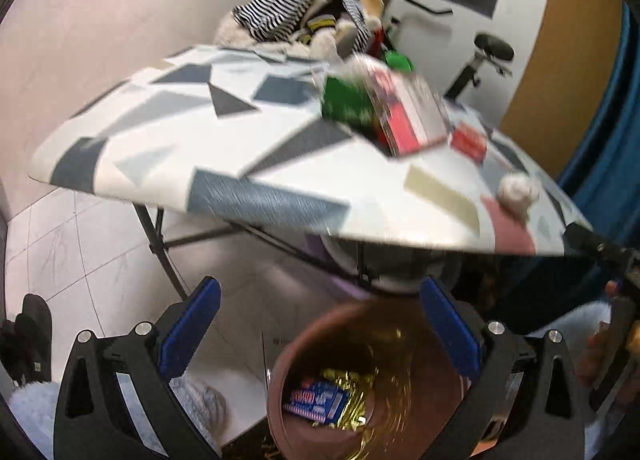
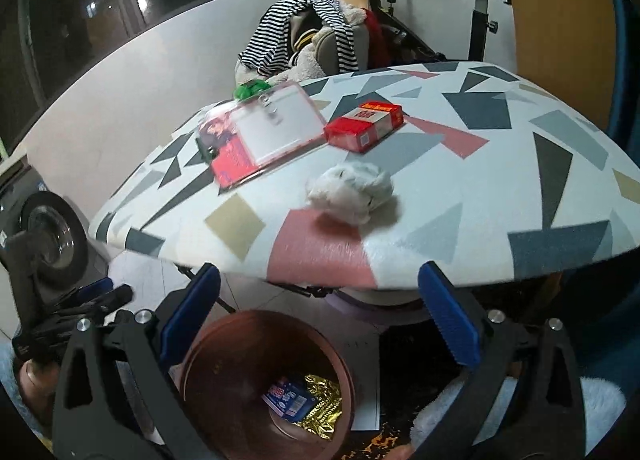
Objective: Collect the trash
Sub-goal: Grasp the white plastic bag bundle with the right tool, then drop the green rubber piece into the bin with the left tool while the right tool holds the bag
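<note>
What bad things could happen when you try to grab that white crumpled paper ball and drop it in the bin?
The crumpled paper ball is light and sits near the table edge, so a nudge from the open right tongs might roll it to the floor. The bin stands low, partly under the table, so a drop could miss. The red box lies close behind and could get bumped.

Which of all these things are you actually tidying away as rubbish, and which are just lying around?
For the job:
- crumpled tissue on the table
- brown bin on the floor
- blue wrapper and gold foil already in the bin

Lying about, probably:
- red box
- badge holder
- striped clothing
- exercise bike
</note>
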`<state>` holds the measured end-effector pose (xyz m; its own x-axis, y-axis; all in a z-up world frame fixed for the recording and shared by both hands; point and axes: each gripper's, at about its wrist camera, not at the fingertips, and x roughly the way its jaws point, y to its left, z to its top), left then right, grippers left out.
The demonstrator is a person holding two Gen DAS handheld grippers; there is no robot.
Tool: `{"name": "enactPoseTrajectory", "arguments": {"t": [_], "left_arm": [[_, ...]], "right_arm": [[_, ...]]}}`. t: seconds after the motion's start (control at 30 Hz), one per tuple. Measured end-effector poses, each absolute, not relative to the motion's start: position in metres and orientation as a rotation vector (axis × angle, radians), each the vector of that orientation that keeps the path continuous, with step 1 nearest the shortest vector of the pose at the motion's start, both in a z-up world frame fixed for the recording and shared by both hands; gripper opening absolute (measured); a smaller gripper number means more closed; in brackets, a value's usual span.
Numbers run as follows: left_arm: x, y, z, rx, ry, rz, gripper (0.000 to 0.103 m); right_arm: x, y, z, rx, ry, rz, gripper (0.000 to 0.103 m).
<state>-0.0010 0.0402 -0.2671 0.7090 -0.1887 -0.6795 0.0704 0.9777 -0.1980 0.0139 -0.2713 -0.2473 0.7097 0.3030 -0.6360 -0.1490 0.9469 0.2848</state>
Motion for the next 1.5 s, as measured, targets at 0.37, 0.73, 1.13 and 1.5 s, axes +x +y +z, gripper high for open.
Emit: {"name": "enactPoseTrajectory", "arguments": {"t": [0.37, 0.73, 1.13, 1.5], "left_arm": [[0.021, 0.059, -0.236, -0.185, 0.82, -0.103, 0.097], [0.057, 0.06, -0.215, -0.199, 0.842, -0.162, 0.085], [0.19, -0.01, -0.152, -0.175, 0.782, -0.368, 0.078], [0.291, -0.081, -0.181, 0.104, 0.912, -0.35, 0.058]], "right_arm": [[0.096, -0.27, -0.251, 0.161, 0.881, 0.196, 0.097], [0.112, -0.263, -0.25, 0.125, 0.899, 0.239, 0.065], [0.116, -0.273, -0.223, 0.168, 0.819, 0.238, 0.065], [0.107, -0.293, -0.225, 0.201, 0.81, 0.216, 0.065]]}}
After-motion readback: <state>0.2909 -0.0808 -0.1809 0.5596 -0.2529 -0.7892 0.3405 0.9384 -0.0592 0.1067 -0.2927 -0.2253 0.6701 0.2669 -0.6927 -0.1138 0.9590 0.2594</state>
